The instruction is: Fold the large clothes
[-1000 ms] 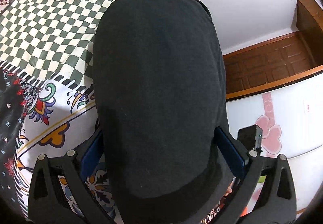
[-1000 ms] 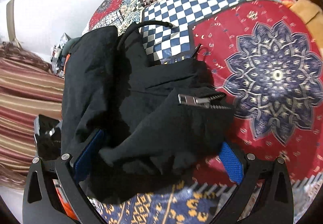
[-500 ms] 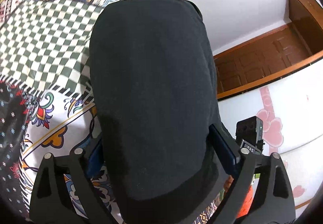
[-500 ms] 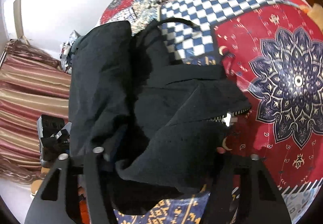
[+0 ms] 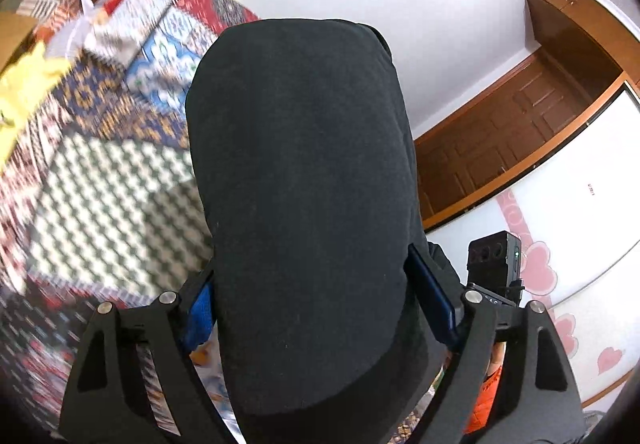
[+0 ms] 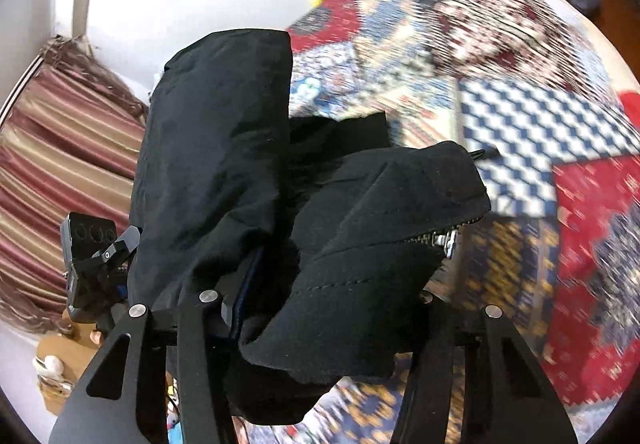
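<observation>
Both grippers clamped on black garment above patchwork bedspread

The left gripper (image 5: pixel 320 308) holds a thick fold of the black garment (image 5: pixel 304 179) between its blue pads (image 5: pixel 434 304), the cloth draped forward over the patchwork bedspread (image 5: pixel 108 179). The right gripper (image 6: pixel 320 308) is closed on a bunched section of the same garment (image 6: pixel 360 244); a metal zipper pull (image 6: pixel 446 242) hangs at its right edge. The bedspread (image 6: pixel 540 147) appears blurred, and the curtain (image 6: pixel 60 147) lies left
</observation>
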The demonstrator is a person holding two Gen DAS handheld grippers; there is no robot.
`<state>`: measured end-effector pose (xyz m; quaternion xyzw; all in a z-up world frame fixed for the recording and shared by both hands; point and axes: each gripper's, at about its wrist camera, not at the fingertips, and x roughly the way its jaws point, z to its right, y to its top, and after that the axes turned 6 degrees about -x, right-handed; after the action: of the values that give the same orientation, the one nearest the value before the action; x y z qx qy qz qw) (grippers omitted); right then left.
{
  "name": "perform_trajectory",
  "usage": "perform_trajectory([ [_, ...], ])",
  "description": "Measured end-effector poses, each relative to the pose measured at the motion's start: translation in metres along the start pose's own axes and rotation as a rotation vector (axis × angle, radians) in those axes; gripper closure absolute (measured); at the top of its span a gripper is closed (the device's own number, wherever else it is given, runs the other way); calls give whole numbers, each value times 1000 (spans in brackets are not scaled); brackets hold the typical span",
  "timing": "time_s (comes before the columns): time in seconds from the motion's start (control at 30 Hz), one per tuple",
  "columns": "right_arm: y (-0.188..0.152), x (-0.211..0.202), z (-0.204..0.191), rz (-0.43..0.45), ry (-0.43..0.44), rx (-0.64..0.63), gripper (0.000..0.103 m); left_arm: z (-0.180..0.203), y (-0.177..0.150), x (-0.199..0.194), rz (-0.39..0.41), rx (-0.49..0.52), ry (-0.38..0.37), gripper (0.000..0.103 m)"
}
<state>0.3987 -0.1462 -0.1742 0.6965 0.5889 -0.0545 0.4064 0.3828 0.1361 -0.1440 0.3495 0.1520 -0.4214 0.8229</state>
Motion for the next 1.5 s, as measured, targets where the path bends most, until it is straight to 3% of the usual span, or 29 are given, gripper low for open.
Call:
perform_trajectory([
  [0.2, 13, 61, -26, -12, 27, -8, 56, -47, 43, -24, 10, 8, 61, 18],
  [0.4, 19, 142, -38, -86, 29, 4, 56, -118, 65, -37, 36, -50, 131, 18],
  [0.63, 4, 235, -48, -215, -24, 9, 56, -243, 69, -26, 3, -293, 227, 18],
  [0.73, -3, 253, -56, -235, -80, -47, 52, -278, 58, -29, 5, -368, 169, 18],
  [0.8, -6, 254, -61, -238, -110, -98, 45, -278, 52, -34, 14, -353, 169, 17],
  [0.93, -4, 241, -61, -280, -161, -138, 33, -259, 48, -42, 5, -281, 278, 16],
  [1.1, -7, 205, -59, -260, -215, -169, 32, -218, 46, -58, 11, -86, 569, 16],
  [1.17, -7, 191, -63, -240, -242, -198, 32, -202, 41, -59, 12, -28, 627, 17],
  [1.23, -6, 180, -69, -196, -288, -243, 32, -182, 32, -65, 26, 28, 631, 17],
  [1.33, -4, 169, -86, -134, -319, -307, 30, -157, 15, -71, 43, 72, 565, 16],
  [1.5, -13, 175, -106, -128, -268, -392, 24, -139, -20, -57, 23, 89, 495, 16],
])
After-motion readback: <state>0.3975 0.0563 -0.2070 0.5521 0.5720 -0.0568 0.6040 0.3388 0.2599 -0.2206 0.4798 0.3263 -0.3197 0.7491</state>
